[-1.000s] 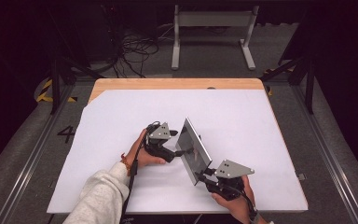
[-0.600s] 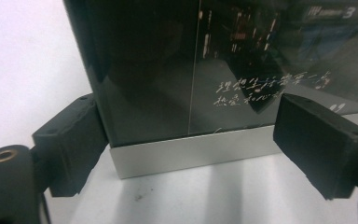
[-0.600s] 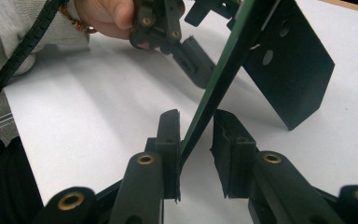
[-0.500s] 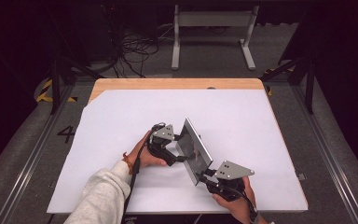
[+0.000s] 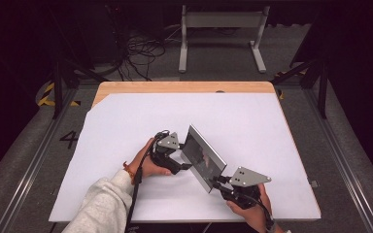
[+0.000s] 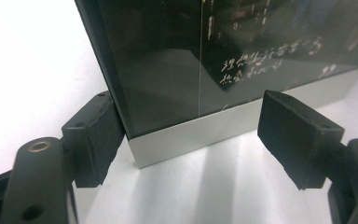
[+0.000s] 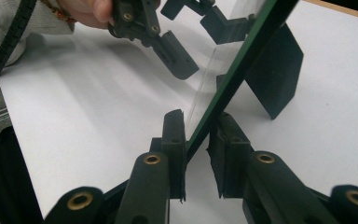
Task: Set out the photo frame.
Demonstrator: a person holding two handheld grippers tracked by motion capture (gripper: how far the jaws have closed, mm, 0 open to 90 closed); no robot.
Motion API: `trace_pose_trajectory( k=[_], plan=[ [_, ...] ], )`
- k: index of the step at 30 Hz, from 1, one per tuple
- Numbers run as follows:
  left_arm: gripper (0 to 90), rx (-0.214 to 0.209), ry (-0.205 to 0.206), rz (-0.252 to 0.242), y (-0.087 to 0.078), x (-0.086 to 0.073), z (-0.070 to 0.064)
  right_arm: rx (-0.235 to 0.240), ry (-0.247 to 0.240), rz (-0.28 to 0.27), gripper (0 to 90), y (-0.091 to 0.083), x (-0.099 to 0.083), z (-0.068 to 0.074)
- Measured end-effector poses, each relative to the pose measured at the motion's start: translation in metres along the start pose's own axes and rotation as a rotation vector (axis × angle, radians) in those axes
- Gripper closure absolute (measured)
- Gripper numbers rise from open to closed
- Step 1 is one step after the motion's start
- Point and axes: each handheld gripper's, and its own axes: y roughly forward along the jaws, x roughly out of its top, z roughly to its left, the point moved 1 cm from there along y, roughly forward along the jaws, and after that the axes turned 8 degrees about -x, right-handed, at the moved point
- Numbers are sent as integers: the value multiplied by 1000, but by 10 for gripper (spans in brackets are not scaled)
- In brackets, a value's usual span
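Note:
A picture frame (image 5: pixel 204 158) with a dark glass front and a silver lower edge stands upright on the white table sheet (image 5: pixel 126 126). In the left gripper view the frame (image 6: pixel 205 60) shows white handwriting behind the glass. My left gripper (image 5: pixel 184 165) is open, its jaws spread around the frame's lower corner (image 6: pixel 140 149), with one pad (image 6: pixel 93 135) against the side edge. My right gripper (image 5: pixel 217 182) is shut on the frame's near edge (image 7: pixel 242 60), one jaw on each face. The frame's black back stand (image 7: pixel 275 74) rests on the sheet. The left gripper (image 7: pixel 198 39) also shows beyond it.
The white sheet covers a wooden table whose far edge (image 5: pixel 175 87) is bare. Beyond it on the floor lie black cables (image 5: pixel 136 53) and a metal stand (image 5: pixel 221 22). Metal rails (image 5: pixel 29 160) run along both sides of the table.
Hardly anything differs. Both grippers stay at the frame, and the right one has shifted very slightly to the right.

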Motion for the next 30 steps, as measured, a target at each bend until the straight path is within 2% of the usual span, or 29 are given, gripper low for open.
trace_pose_trajectory(
  k=[2,7,10,16,17,18,21,23,30],
  plan=[
    [247,9,-12,-2,-2,-2,-3,0,-1,-1,775,-1,0,-1],
    [258,42,3,11,-5,-6,-12,-10,-11,-2,784,0,-2,-4],
    [265,40,-6,11,-6,-7,-15,-9,-8,1,784,0,-2,-5],
    [282,69,8,32,-10,-10,-23,-10,-5,5,779,-2,-4,-8],
    [280,74,8,19,-11,-9,-23,-8,-5,7,782,-3,-4,-9],
    [274,82,4,-20,-12,-7,-22,-3,-12,10,783,-4,-4,-9],
    [262,86,11,-64,-14,-3,-22,-2,-10,9,785,-8,-4,-10],
    [266,90,23,-78,-14,0,-23,-6,-8,6,790,-10,-3,-10],
    [311,104,25,-100,-13,2,-21,-5,-3,-2,794,-9,-4,-10]
  ],
)
